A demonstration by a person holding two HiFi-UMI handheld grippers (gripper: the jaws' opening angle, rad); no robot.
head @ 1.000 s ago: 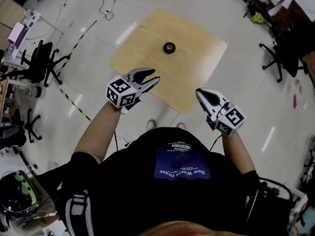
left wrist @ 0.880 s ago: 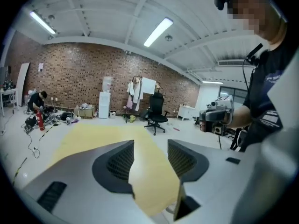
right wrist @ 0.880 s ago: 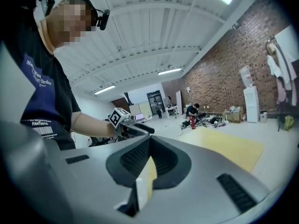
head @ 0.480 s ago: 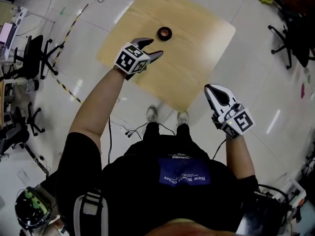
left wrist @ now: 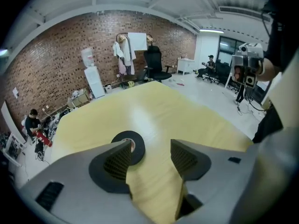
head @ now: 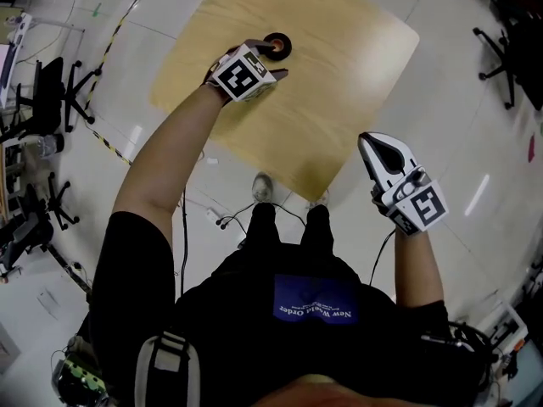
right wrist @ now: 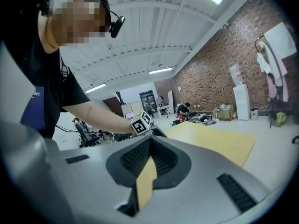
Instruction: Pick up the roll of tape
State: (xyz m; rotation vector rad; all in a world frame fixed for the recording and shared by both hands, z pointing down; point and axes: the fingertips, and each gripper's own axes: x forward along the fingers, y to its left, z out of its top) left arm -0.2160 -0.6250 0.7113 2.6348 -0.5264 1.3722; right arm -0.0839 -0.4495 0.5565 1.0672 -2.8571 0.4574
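Observation:
A black roll of tape (head: 277,45) lies flat on the pale wooden table (head: 339,83). My left gripper (head: 270,58) reaches down over the table, its tips just short of the roll. In the left gripper view the roll (left wrist: 129,144) lies right ahead, partly hidden behind the left finger (left wrist: 113,164). That gripper (left wrist: 149,155) is open, with bare table (left wrist: 154,106) between the pads. My right gripper (head: 373,145) hangs off the table's near right edge, shut and empty (right wrist: 148,158).
The table stands on a glossy white floor with cables and a striped floor line (head: 106,45). Office chairs (head: 51,100) stand at the left and far right. A brick wall (left wrist: 60,55) and seated people lie beyond the table.
My left gripper has reached forward and down across the table to the tape roll, and its jaws stand wider. The right gripper has sunk a little near the table's edge.

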